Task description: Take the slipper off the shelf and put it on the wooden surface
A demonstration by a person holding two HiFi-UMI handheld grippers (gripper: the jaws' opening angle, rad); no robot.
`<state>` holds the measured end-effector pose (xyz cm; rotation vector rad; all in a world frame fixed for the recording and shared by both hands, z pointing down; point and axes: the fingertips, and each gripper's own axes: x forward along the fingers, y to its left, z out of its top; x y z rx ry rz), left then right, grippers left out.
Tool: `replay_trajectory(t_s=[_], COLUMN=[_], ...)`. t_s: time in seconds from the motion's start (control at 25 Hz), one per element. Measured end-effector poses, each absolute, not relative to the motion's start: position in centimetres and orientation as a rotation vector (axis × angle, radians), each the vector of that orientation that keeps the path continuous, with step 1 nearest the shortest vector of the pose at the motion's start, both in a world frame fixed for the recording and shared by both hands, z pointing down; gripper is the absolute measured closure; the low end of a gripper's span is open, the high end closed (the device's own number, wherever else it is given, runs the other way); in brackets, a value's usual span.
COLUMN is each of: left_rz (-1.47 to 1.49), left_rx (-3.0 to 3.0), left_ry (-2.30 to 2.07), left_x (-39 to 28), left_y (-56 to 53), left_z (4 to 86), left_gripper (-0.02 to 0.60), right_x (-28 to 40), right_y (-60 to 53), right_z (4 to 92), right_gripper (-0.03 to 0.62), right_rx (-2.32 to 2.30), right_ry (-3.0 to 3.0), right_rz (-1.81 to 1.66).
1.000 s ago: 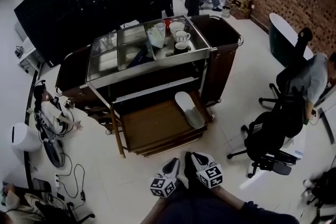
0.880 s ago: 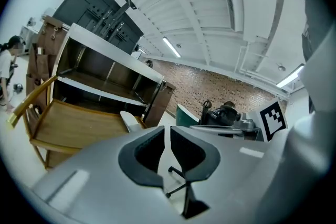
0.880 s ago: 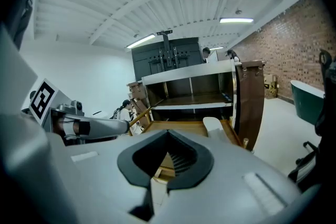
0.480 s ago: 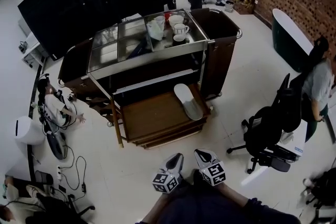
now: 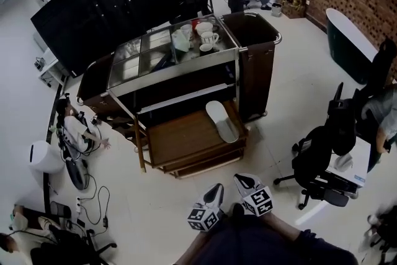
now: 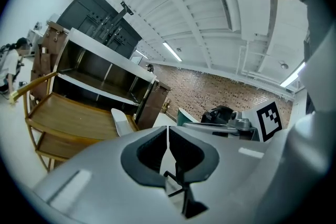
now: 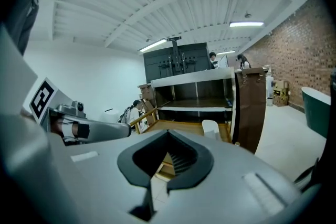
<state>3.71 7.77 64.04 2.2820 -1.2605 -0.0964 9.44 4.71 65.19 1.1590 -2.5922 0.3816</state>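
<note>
The left gripper [image 5: 214, 190] and right gripper [image 5: 243, 180] hang side by side before the person's body, both clenched empty, pointing toward the slipper [image 5: 221, 121] at the right edge of the wooden surface [image 5: 180, 143].

The white slipper [image 5: 221, 121] is lying flat on the low wooden surface [image 5: 180, 144], close along its right edge. The wooden surface is sticking out from the bottom of a big cart [image 5: 254, 65] that is standing on the pale floor [image 5: 155, 208]. White cups [image 5: 206, 36] are sitting at the right end of the cart's shiny top [image 5: 139, 59].
</note>
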Motion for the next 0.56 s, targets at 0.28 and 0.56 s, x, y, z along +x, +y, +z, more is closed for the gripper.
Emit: replay_trajectory(t_s=[0.28, 0.56], left_rz=[-0.151, -0.124], left_rx=[2.361, 2.349], left_ry=[-1.249, -1.188], left_x=[5.6, 7.2], left_y=[8.2, 9.0], left_z=[62.6, 62.9], left_gripper=[0.551, 0.551], right_x=[9.5, 9.7], right_y=[6.4, 7.7], right_z=[64.7, 64.3], right_gripper=[0.594, 0.594], right_rx=[1.068, 1.041], right_ry=[-2.639, -2.661], right_rz=[0.384, 0.396])
